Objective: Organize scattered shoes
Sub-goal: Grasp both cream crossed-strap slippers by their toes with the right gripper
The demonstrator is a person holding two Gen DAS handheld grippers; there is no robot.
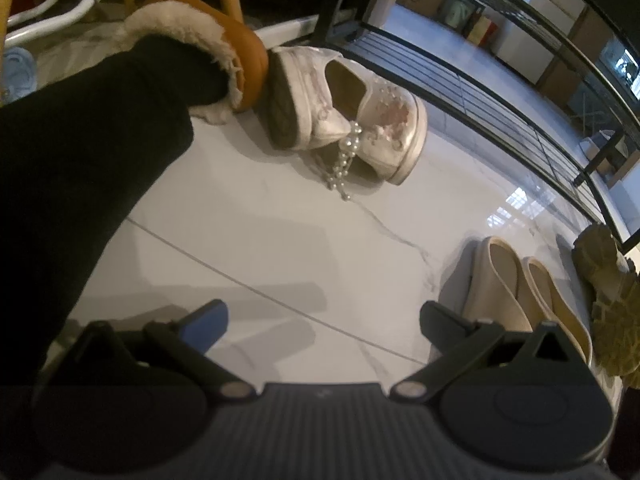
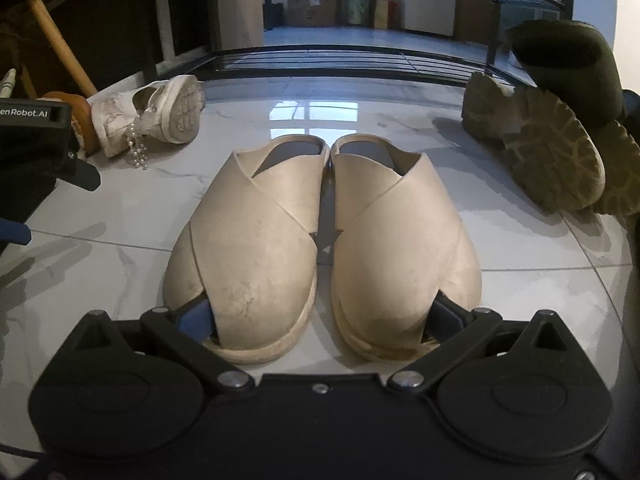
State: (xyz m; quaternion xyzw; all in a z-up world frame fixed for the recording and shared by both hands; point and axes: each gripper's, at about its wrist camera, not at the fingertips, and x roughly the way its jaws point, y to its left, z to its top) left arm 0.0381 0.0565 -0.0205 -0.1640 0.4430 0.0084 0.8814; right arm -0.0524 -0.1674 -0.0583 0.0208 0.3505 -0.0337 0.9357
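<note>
Your right gripper [image 2: 320, 316] is spread wide around the toes of the beige slippers [image 2: 320, 248], which stand side by side on the white floor [image 2: 120, 216]; its fingers [image 2: 196, 316] sit at the outer edges of the pair, though you cannot tell from its own camera whether they press on the slippers or only flank them. Your left gripper [image 1: 324, 320] is also spread, with nothing between its fingers, held over bare floor [image 1: 248, 240].

Only the right view shows you the slippers whole, toes toward the camera, and the olive boots [image 2: 560, 132] tipped over to their right with the treaded soles facing you. It also catches the left gripper's body [image 2: 32, 148] at the left edge. In the left view the slippers [image 1: 516, 292] appear only as a sliver at the right, with the boot soles [image 1: 608, 292] just beyond.

The left view gives you the better look at the white shoes [image 1: 352, 116], one lying against the other, with a bead string [image 1: 344, 160] trailing onto the floor, and a tan fur-lined boot [image 1: 216, 52] touching them, with a dark leg [image 1: 100, 152] in it. Behind all of this stands a black shoe rack [image 1: 500, 92], its low shelf showing no shoes in either view; the right view [image 2: 340, 60] faces it head-on.
</note>
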